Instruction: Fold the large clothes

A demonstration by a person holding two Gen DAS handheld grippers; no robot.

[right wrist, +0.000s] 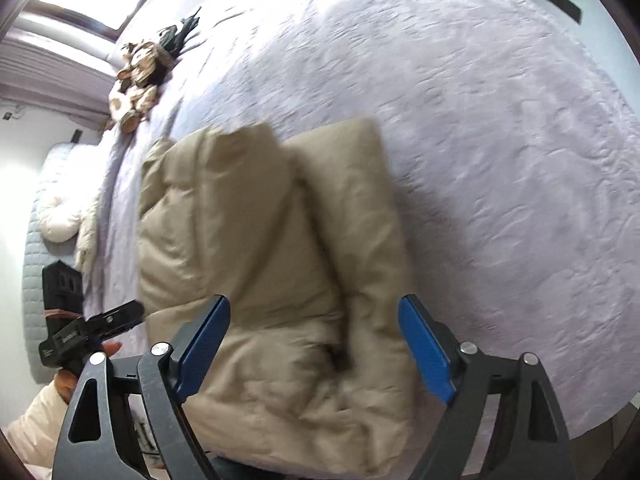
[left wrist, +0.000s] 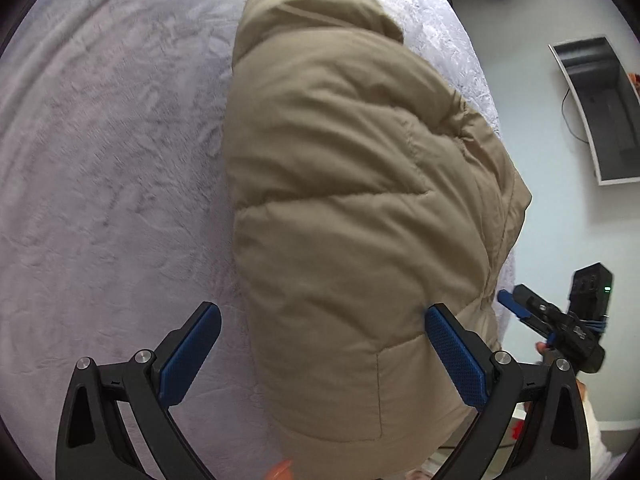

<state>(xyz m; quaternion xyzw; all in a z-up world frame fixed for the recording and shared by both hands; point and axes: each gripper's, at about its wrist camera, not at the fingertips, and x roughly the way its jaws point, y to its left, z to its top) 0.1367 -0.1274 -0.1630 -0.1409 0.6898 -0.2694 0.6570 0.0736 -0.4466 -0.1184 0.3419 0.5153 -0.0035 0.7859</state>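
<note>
A beige puffer jacket (left wrist: 352, 208) lies folded in a thick bundle on a lavender bedspread (left wrist: 100, 140), near the bed's right edge. My left gripper (left wrist: 323, 314) hovers over the jacket's near end, open, with the blue pads wide apart and nothing pinched. In the right wrist view the same jacket (right wrist: 260, 260) shows two folded layers side by side. My right gripper (right wrist: 314, 304) stands open above its near end, gripping nothing. Each view catches the other gripper at its side: the right gripper (left wrist: 516, 298), and the left gripper (right wrist: 128, 316) held by a hand (right wrist: 68, 380).
The bedspread (right wrist: 500, 140) stretches wide beyond the jacket. A patterned plush heap (right wrist: 136, 76) and a dark item lie at the far bed edge, with a white cushion (right wrist: 60, 216) beside it. On the pale floor stands a dark open box (left wrist: 600, 112) with a cable.
</note>
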